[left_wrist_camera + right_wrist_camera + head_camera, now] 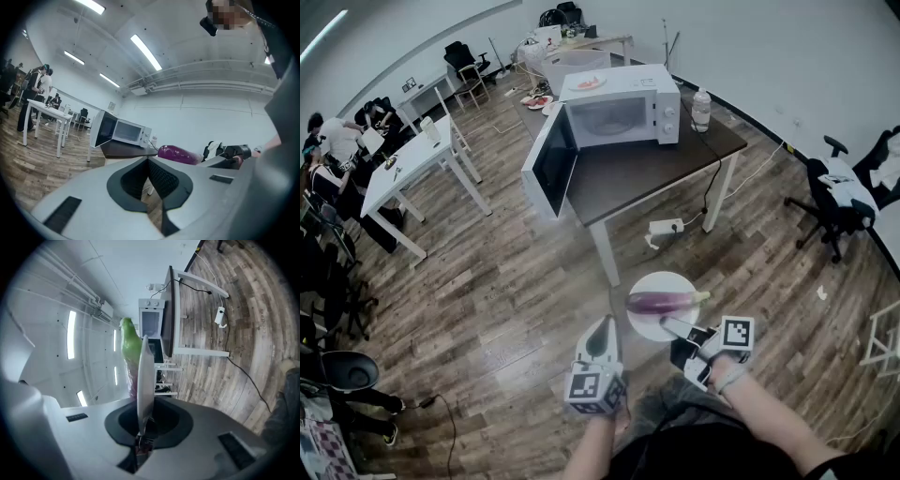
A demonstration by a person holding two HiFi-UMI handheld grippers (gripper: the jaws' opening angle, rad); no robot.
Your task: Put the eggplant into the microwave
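Note:
A purple eggplant [661, 302] with a green stem lies on a white plate [642, 324]. My right gripper [671, 328] is shut on the plate's near rim and holds it above the wooden floor. In the right gripper view the plate [145, 380] shows edge-on between the jaws, with the eggplant [130, 348] beside it. My left gripper [602, 330] hovers just left of the plate, shut and empty. From the left gripper view the eggplant [176, 153] is close on the right. The white microwave [623, 108] stands on a dark table [637, 178] ahead, its door [551, 164] swung wide open.
A water bottle [701, 108] stands right of the microwave and a plate of food [589, 82] lies on top of it. A power strip [666, 226] and cables lie on the floor under the table. An office chair [830, 202] is at right; white tables [412, 164] and people are at left.

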